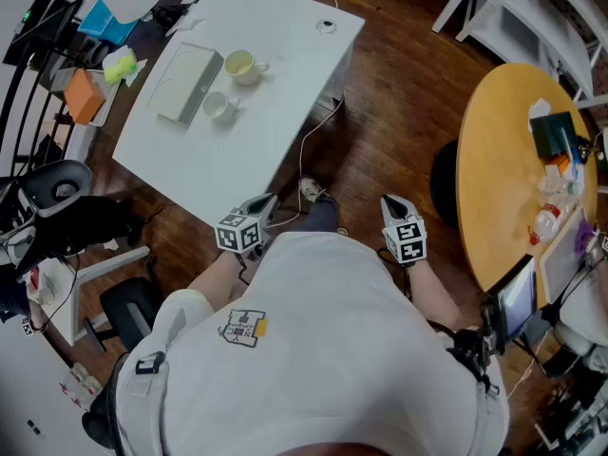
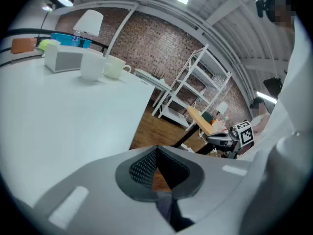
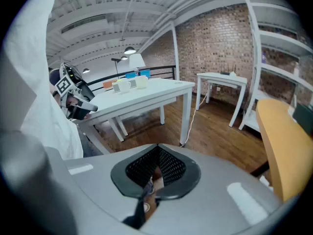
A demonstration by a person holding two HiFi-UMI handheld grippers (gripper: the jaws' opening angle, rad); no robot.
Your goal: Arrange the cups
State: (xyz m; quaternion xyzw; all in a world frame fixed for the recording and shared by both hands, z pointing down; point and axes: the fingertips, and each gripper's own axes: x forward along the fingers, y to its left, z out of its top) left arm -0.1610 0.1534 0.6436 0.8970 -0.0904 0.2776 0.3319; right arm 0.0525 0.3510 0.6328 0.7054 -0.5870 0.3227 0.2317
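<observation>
On the white table [image 1: 237, 160], at about eleven o'clock from me, a flat white box [image 1: 185, 84] lies with both cups along its right side. The small white cup [image 1: 218, 106] stands upright just beside the box's near end. The bigger cream cup [image 1: 240, 66] stands upright at its one o'clock, handle toward three o'clock. Bare tabletop stretches from them to the near edge, which runs slantwise just ahead of my left gripper [image 1: 264, 205]. Its jaws are pressed together on nothing. My right gripper [image 1: 392, 203], at three o'clock of the left, is likewise closed and empty, over wooden floor [image 1: 399, 112]. A round wooden table [image 1: 494, 179] hems my right side.
</observation>
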